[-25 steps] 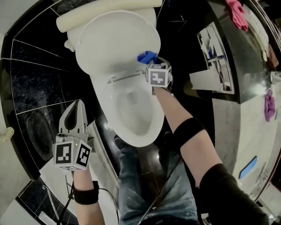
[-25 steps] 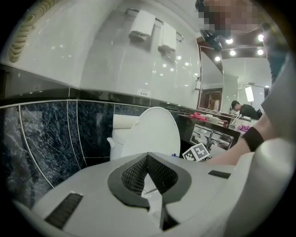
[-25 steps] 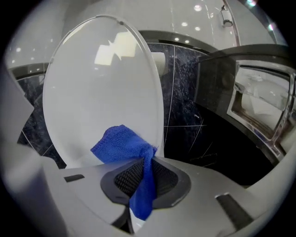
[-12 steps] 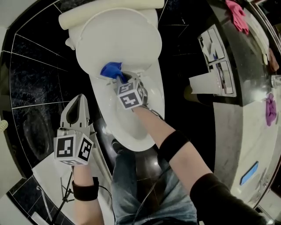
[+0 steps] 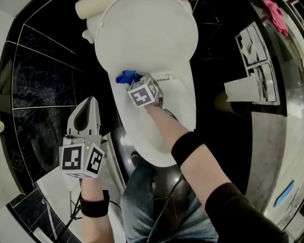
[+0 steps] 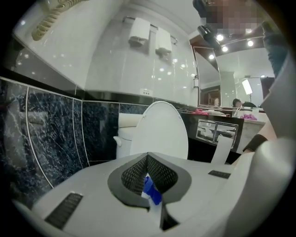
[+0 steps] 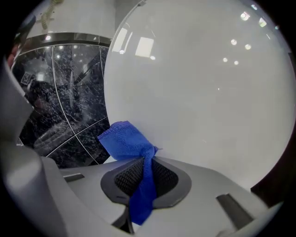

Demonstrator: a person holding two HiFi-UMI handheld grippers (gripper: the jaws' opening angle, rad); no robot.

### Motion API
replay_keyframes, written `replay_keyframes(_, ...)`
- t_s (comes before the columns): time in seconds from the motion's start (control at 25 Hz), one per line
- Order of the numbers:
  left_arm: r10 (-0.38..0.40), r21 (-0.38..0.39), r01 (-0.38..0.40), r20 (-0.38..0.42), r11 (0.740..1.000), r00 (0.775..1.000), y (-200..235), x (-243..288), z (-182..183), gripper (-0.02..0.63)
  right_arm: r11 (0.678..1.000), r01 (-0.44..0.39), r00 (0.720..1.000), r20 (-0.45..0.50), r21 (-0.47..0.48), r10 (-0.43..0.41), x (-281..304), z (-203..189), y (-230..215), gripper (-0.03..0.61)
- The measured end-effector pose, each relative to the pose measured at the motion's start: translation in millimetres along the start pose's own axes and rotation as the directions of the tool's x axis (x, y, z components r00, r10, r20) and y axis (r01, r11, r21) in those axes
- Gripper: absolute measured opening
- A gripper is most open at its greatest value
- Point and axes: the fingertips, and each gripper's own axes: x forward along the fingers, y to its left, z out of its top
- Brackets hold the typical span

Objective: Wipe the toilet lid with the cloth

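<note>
The white toilet lid (image 5: pixel 147 38) stands raised against the cistern (image 5: pixel 90 7). My right gripper (image 5: pixel 135 81) is at the lid's lower left, near the hinge, shut on a blue cloth (image 5: pixel 127 76). In the right gripper view the cloth (image 7: pixel 125 141) bunches out of the right gripper (image 7: pixel 147 159) and touches the lid (image 7: pixel 203 92). My left gripper (image 5: pixel 88 105) hangs left of the bowl (image 5: pixel 159 152), shut, apart from the toilet. In the left gripper view the left gripper (image 6: pixel 147 157) points toward the lid (image 6: pixel 159 132); a blue scrap shows in its notch.
Black tiled wall (image 5: pixel 38 71) lies left of the toilet. A counter (image 5: pixel 280 118) runs down the right, with a pink cloth (image 5: pixel 275 12) on it and a white holder (image 5: pixel 242 88) beside it. The person's jeans (image 5: pixel 142 199) are in front of the bowl. Paper rolls (image 6: pixel 148 34) hang on the wall.
My right gripper carried the blue cloth from the right side of the lid's base across to its left side. The left gripper sank a little.
</note>
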Motion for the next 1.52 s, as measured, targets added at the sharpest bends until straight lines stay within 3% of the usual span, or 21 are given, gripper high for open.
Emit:
replay_keyframes(0.28, -0.014, -0.011, 0.014, -0.002, 1.000, 1.000, -11, 5, -5, 0.000, 0.982, 0.155, 0.988, -0.018, 0.111, -0.154, -33, -25, -86, 0.068)
replay_keyframes(0.48, -0.034, -0.015, 0.034, -0.006, 0.999, 0.999, -26, 9, -1, 0.000, 0.926, 0.329, 0.944, -0.042, 0.185, -0.327, -83, -45, -177, 0.067)
replay_keyframes(0.56, -0.045, -0.016, 0.044, -0.009, 0.999, 0.999, -33, 11, 0, 0.000, 0.920, 0.330, 0.944, -0.051, 0.214, -0.327, -94, -52, -194, 0.067)
replay_keyframes(0.92, -0.057, -0.010, 0.057, -0.028, 0.998, 0.998, -51, 3, 19, 0.000, 0.934, 0.295, 0.954, -0.002, 0.200, -0.301, -124, -29, -186, 0.067)
replay_keyframes(1.16, -0.045, -0.032, 0.043, -0.062, 0.999, 0.997, -53, -25, 50, 0.000, 0.953, 0.248, 0.964, 0.048, 0.175, -0.260, -180, 21, -161, 0.067)
replay_keyframes(1.52, -0.034, -0.059, 0.029, -0.084, 0.998, 0.996, -60, -86, 127, 0.000, 0.975, 0.160, 0.970, 0.158, 0.154, -0.184, -310, 108, -102, 0.069)
